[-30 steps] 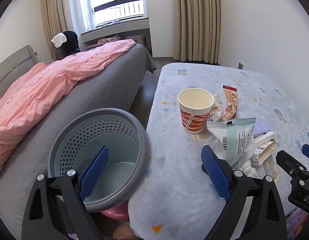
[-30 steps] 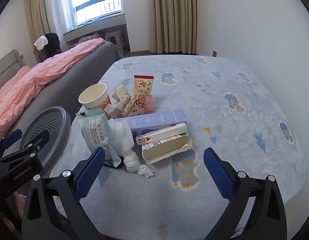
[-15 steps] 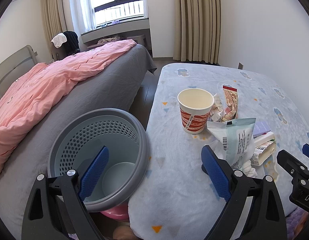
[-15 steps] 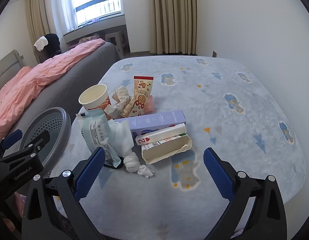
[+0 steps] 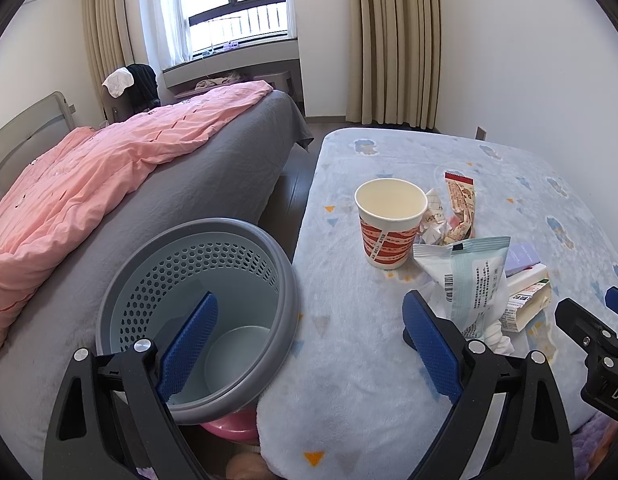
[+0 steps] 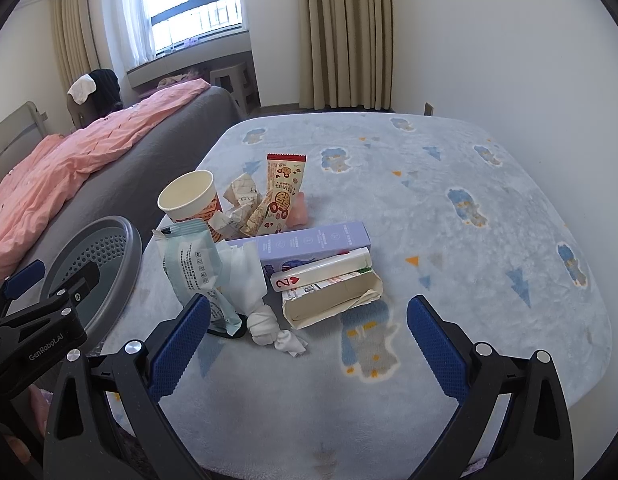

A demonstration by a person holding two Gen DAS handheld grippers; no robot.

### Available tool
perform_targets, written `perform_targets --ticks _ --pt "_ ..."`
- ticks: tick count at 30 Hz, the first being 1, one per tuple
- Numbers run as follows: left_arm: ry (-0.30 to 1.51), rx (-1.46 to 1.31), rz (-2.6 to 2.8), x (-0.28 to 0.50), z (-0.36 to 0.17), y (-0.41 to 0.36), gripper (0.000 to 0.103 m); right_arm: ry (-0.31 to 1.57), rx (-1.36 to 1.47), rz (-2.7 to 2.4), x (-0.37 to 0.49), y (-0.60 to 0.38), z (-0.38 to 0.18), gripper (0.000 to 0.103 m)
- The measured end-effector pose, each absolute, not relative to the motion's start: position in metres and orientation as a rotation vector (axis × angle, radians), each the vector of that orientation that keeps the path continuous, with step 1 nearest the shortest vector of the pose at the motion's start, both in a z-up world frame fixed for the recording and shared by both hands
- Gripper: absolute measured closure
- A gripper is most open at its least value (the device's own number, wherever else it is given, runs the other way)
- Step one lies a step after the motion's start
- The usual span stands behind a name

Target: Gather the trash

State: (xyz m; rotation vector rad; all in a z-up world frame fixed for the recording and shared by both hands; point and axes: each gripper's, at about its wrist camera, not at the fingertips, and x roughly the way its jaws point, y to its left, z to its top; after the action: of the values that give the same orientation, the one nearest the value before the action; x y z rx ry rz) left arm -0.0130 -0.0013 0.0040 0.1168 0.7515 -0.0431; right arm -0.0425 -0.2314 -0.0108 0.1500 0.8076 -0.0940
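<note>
A pile of trash lies on the blue-covered table (image 6: 449, 216): a paper cup (image 6: 189, 200), crumpled paper (image 6: 241, 196), a snack wrapper (image 6: 279, 192), a purple box (image 6: 313, 242), a white carton (image 6: 329, 296), a teal wet-wipe pack (image 6: 197, 272) and a twisted tissue (image 6: 269, 326). The cup (image 5: 389, 222) and the wipe pack (image 5: 475, 280) also show in the left wrist view. A grey perforated bin (image 5: 197, 308) stands left of the table. My left gripper (image 5: 309, 344) is open and empty, between the bin and the table edge. My right gripper (image 6: 305, 344) is open and empty, just short of the pile.
A bed with a grey cover and pink quilt (image 5: 101, 184) runs along the left. A pink object (image 5: 229, 430) sits under the bin. Curtains (image 5: 397, 40), a window and a white wall lie behind the table.
Both grippers have barely moved; the views are almost the same. Nothing was taken hold of or let go.
</note>
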Motion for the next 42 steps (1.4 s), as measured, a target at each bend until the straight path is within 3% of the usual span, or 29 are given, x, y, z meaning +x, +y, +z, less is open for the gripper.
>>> perform_targets --ticks 20,42 --pt "0.747 0.106 -0.060 -0.012 0.002 -0.004 0.014 0.790 0.177 -0.140 -0.050 -0.259 -0.006 0.006" --pt "0.813 0.103 -0.284 0.001 -0.033 -0.077 0.014 0.777 0.273 -0.178 -0.064 -0.304 -0.006 0.006"
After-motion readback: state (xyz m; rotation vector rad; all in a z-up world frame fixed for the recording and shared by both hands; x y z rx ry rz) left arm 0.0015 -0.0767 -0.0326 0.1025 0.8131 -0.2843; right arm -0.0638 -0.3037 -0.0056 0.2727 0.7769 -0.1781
